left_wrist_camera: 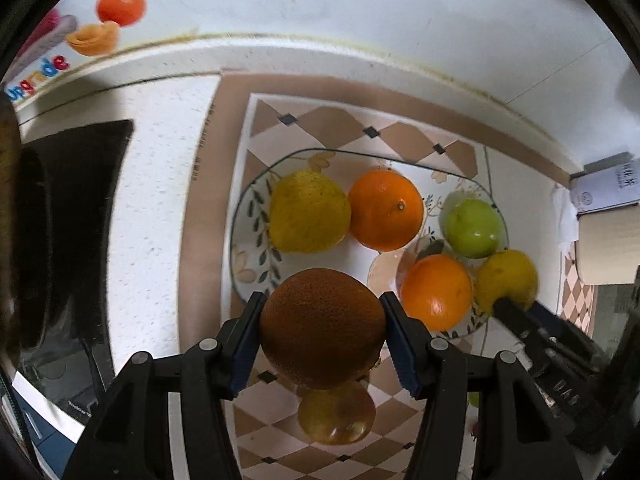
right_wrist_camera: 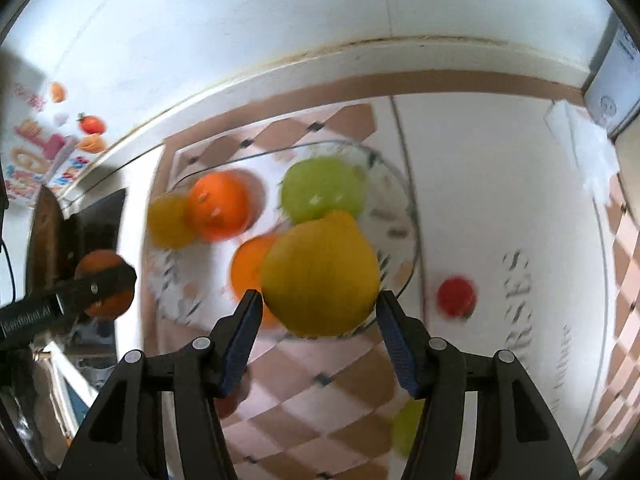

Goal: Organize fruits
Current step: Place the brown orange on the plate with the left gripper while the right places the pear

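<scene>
The bench (left_wrist_camera: 160, 208), white-speckled with a diamond-tiled panel set into it, is seen from steeply above in both wrist views, and on that panel a leaf-patterned glass plate (left_wrist_camera: 256, 264) is laid. On the plate five fruits are gathered: a large yellow citrus (left_wrist_camera: 308, 210) at the left, an orange (left_wrist_camera: 386, 210) touching it, a green apple (left_wrist_camera: 474, 228) to the right, and a second orange (left_wrist_camera: 436, 292) in front of the apple. A dark orange (left_wrist_camera: 322, 326) is clamped squarely between the fingers of the left gripper (left_wrist_camera: 322, 344), both pads being pressed against its sides, and it is held above the near rim of the plate. A yellow lemon (right_wrist_camera: 320, 276) sits between the fingers of the right gripper (right_wrist_camera: 320, 320), which are set just wide enough for it; it is judged to be gripped and raised, though blur hides the contact, over the plate's near right edge. Each carried fruit therefore lies directly ahead of its own fingers, with the plate beyond and below. The left hand is judged nearer the free space at the plate's middle. A yellowish fruit (left_wrist_camera: 336, 416) and a small red fruit (right_wrist_camera: 456, 296) are left on the bench outside the plate.
</scene>
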